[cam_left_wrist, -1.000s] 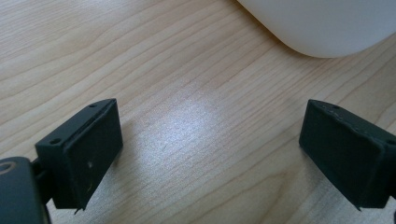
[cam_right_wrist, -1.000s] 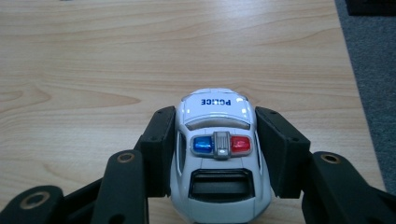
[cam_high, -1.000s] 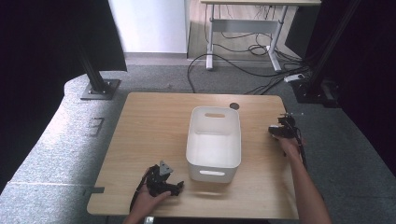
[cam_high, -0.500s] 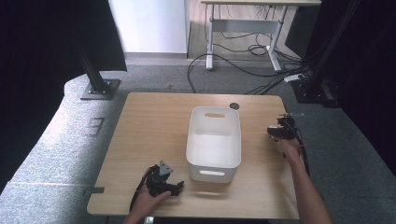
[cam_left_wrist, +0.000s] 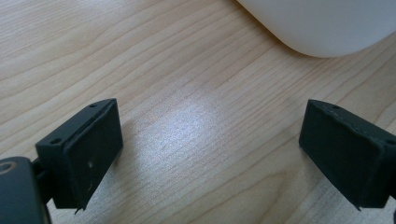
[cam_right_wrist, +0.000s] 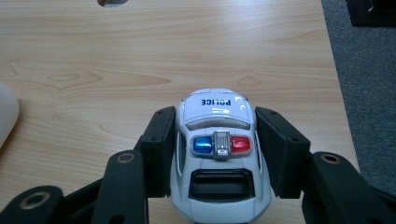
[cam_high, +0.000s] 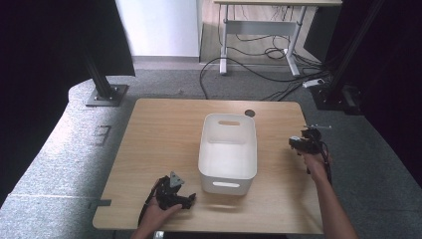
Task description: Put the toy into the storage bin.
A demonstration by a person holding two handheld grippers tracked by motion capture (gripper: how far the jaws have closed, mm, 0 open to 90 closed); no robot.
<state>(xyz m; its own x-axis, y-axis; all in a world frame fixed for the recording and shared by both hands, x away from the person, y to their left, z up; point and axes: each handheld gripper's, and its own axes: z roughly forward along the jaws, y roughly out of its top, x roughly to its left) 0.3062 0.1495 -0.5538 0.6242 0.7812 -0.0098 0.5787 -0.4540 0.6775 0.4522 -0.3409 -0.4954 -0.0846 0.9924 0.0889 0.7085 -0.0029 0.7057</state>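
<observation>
A white toy police car (cam_right_wrist: 215, 154) with a blue and red light bar sits between the jaws of my right gripper (cam_right_wrist: 215, 126), which press on both its sides just above the wooden table. In the high view this right gripper (cam_high: 294, 143) is near the table's right edge, to the right of a white plastic bin (cam_high: 226, 185). My left gripper (cam_high: 185, 199) rests low at the front of the table, left of the bin's front corner. Its jaws are wide apart over bare wood (cam_left_wrist: 210, 149), with nothing between them. The bin's rounded corner (cam_left_wrist: 327, 23) lies just beyond.
The bin looks empty and stands mid-table with handle slots at its ends. A small dark round disc (cam_high: 249, 113) lies behind it near the back edge. The table's right edge (cam_right_wrist: 338, 84) drops to grey carpet close to the right gripper. Bare wood (cam_high: 159, 134) spreads left of the bin.
</observation>
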